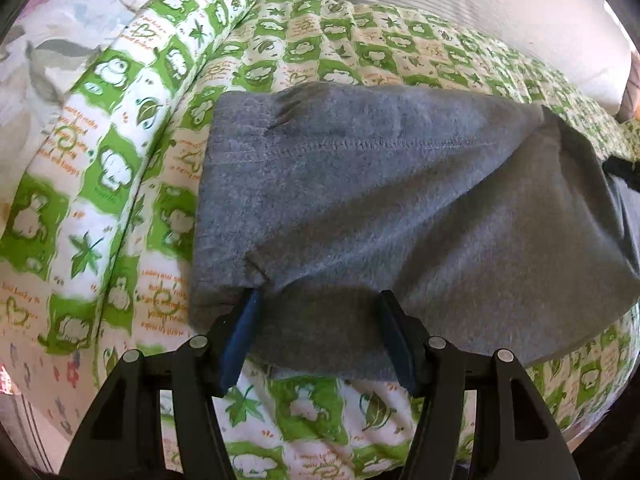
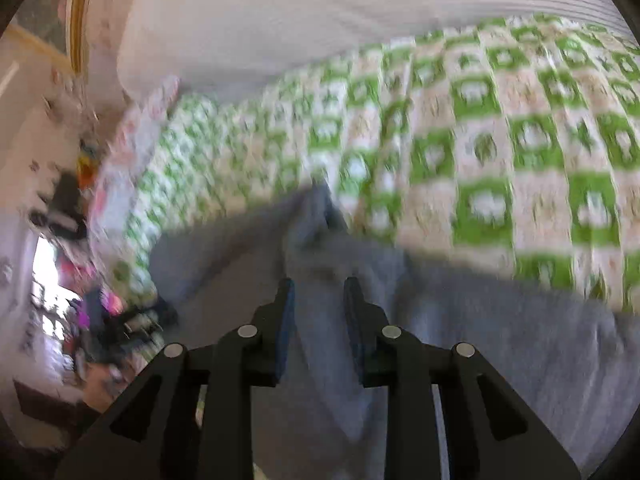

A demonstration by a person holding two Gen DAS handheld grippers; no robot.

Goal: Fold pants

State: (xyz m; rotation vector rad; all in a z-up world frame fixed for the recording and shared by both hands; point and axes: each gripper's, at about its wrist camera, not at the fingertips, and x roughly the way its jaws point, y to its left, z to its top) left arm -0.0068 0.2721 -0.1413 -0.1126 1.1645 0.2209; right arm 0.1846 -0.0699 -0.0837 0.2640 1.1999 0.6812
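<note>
The grey pants (image 1: 400, 200) lie folded on a green-and-white checked bedspread (image 1: 400, 52), with a stitched seam running across the top layer. My left gripper (image 1: 320, 308) points steeply down at their near edge. Its jaws stand wide, the grey cloth lies flat between the two blue pads, and the left fingertip (image 1: 250, 308) sits under a small pucker of cloth. The right wrist view is blurred. There the pants (image 2: 480, 340) fill the lower half, and my right gripper (image 2: 319, 292) hovers over them with a narrow gap between its pads and nothing pinched.
A rolled quilt (image 1: 132, 100) in the same green check lies along the left of the pants. A white ribbed cushion (image 1: 480, 8) borders the far side of the bed. A small dark object (image 1: 620, 172) shows at the pants' right end. Room clutter (image 2: 80, 300) lies beyond the bed's left edge.
</note>
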